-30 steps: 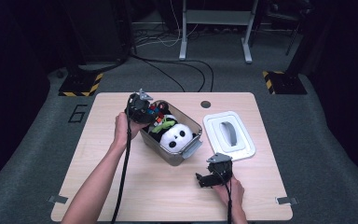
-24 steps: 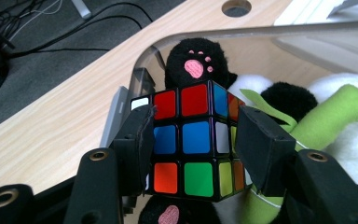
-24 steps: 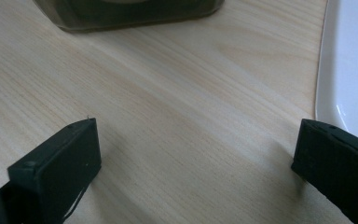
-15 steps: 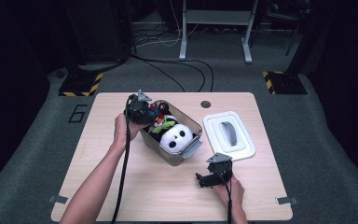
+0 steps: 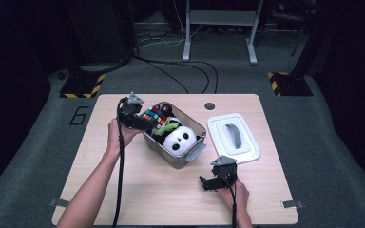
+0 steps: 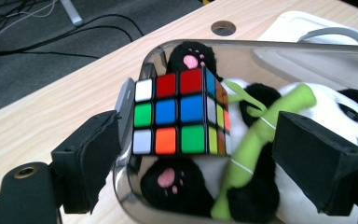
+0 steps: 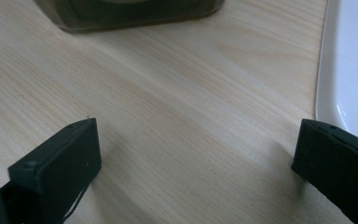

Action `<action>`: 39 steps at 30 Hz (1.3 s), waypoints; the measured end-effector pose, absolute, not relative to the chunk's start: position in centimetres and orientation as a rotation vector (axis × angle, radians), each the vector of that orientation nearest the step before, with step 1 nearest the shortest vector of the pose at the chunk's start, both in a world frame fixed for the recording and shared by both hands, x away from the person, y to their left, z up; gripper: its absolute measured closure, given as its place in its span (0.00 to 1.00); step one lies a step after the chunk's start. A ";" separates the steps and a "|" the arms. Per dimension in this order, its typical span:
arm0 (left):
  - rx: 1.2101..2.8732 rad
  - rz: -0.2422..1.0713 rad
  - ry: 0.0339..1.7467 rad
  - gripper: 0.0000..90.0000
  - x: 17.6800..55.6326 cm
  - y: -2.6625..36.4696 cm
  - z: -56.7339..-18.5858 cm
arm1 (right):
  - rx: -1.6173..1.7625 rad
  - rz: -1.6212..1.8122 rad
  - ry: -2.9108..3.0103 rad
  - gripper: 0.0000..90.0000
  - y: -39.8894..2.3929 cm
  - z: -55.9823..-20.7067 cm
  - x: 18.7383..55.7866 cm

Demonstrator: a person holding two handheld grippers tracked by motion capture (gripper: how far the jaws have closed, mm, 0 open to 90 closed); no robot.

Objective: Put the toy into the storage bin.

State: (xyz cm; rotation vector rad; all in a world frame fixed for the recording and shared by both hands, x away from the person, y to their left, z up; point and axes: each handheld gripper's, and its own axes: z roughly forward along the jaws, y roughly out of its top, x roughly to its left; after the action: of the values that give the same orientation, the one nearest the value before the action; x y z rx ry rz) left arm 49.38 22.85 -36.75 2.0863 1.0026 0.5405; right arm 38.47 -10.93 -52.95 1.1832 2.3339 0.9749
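A colourful puzzle cube (image 6: 182,112) lies in a clear plastic bin (image 5: 171,159), on top of a plush panda (image 5: 178,139) and a green bamboo toy (image 6: 261,140). My left gripper (image 5: 145,124) is at the bin's left end. Its jaws have just been opening and now stand wide on either side of the cube (image 5: 156,115), with neither pad touching it. My right gripper (image 5: 208,183) hovers low over the bare tabletop in front of the bin. It is open, with nothing between its jaws (image 7: 196,154).
The bin's white lid (image 5: 233,137) with a grey handle lies flat to the right of the bin, and its edge (image 7: 349,70) is close to my right gripper. A round cable hole (image 5: 210,106) sits near the table's far edge.
My left gripper has drawn back slightly to the left from the cube, which stays in the bin. The right gripper has kept still.
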 end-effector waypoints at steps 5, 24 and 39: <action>2.062 0.527 1.016 0.14 47.8 24.6 -37.2 | 1.173 0.979 2.336 0.00 -11.1 -53.0 38.6; 2.040 0.467 1.222 0.00 44.1 29.8 -45.3 | 1.172 0.971 2.329 0.00 -11.0 -53.0 38.6; 1.970 0.511 1.333 0.00 43.4 32.3 -53.0 | 1.176 0.971 2.329 0.00 -11.0 -53.0 38.6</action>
State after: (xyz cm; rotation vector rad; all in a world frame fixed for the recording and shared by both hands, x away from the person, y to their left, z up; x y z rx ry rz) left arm 43.37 32.27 -52.95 1.9699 1.3329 0.5111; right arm 38.57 -11.01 -52.96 1.1762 2.3292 0.9714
